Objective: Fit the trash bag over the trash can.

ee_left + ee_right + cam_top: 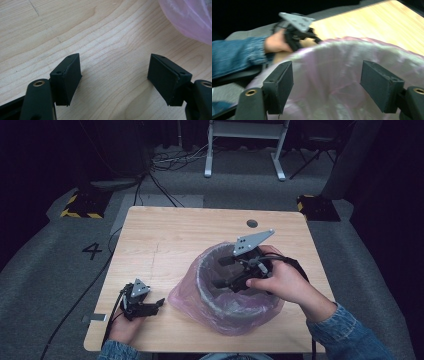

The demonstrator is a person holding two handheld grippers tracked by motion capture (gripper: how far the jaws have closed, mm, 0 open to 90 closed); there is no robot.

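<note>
Two hand-held grippers are in use. The left hand-held gripper (156, 303) rests at the near left of the desk (175, 235), jaws wide apart and empty, pointing right toward the bag (187, 296). The right hand-held gripper (222, 272) hangs over the bin (227, 307), jaws wide and empty, pointing left. A pink bag lines the upright round bin, near right of the desk. On the floor (50, 270) at left reads "4" (92, 251).
</note>
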